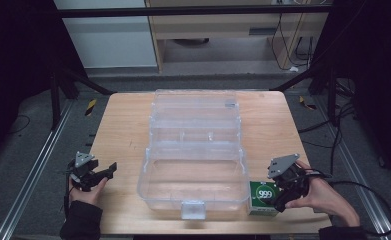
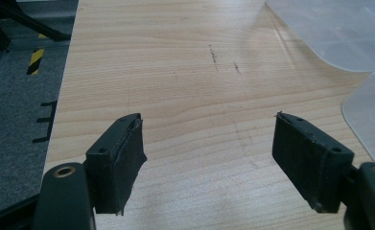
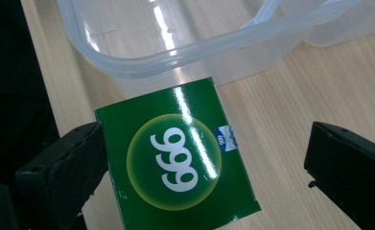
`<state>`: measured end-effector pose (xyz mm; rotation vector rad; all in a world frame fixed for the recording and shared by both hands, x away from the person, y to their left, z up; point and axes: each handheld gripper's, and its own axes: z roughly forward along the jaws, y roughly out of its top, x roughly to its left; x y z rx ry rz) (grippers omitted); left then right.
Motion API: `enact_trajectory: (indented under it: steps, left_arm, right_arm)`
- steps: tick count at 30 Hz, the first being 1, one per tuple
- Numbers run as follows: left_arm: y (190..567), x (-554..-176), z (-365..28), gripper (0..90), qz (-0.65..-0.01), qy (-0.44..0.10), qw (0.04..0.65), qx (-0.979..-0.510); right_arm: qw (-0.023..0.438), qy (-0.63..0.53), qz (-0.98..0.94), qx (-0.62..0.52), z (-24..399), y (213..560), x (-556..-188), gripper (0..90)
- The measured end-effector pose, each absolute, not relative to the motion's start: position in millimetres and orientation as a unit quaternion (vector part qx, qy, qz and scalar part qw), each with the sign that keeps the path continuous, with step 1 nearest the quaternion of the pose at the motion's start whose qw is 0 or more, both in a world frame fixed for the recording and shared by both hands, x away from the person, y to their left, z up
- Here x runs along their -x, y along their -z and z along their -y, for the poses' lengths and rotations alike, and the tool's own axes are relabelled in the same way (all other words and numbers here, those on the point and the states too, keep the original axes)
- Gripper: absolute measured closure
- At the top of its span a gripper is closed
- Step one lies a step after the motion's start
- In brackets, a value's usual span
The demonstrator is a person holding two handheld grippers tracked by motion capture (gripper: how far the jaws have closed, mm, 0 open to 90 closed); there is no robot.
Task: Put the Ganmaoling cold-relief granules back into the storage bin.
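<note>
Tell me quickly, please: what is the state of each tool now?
Left tool: open, nothing between its jaws.
Right tool: open around the square green "999" box; the far pad stands clear of it, so no grip.

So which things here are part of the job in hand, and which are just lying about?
In the job:
- green box, between the right gripper's open jaws
- clear plastic case, open, beside the box

Lying about:
- left gripper, jaws open over bare table
- yellow-black tape marks on the floor
</note>
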<state>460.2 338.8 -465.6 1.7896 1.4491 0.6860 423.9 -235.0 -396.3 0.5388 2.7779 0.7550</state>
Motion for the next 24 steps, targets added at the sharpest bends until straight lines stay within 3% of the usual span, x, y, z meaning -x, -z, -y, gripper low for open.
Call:
enact_trajectory:
  steps: [24]
  left_arm:
    - [466,-461,-338,25.3,-0.559,-0.267,0.357,-0.699]
  right_arm:
    - [0.081,-0.183,-0.968,-0.151,221,420,-424,1.1]
